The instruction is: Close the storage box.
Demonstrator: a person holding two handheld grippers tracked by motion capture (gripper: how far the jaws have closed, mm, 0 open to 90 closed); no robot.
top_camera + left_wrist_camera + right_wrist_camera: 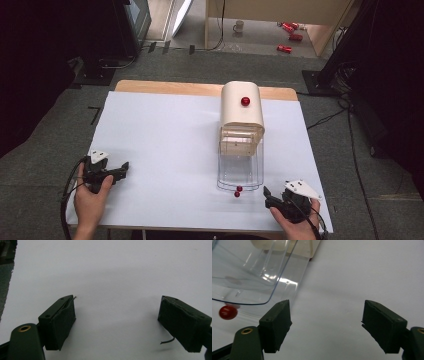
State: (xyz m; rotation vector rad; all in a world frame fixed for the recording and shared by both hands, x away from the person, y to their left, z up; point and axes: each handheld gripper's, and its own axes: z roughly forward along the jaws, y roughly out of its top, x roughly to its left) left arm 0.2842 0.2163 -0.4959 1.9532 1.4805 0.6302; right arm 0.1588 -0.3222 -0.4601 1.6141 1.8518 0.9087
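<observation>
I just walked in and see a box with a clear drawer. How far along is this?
The clear drawer already stands pulled out of the cream box. Nothing is in hand: the left gripper and right gripper are open on the white table. A guess: something with the drawer's red knob.

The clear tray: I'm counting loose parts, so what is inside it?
Through the clear tray I see only white table. One red ball lies just outside its front edge; the cream box covers its rear end.

At the top of the frame we spotted a white mug (239, 25) on the floor, plus some red cans (290, 35) scattered to its right.
</observation>
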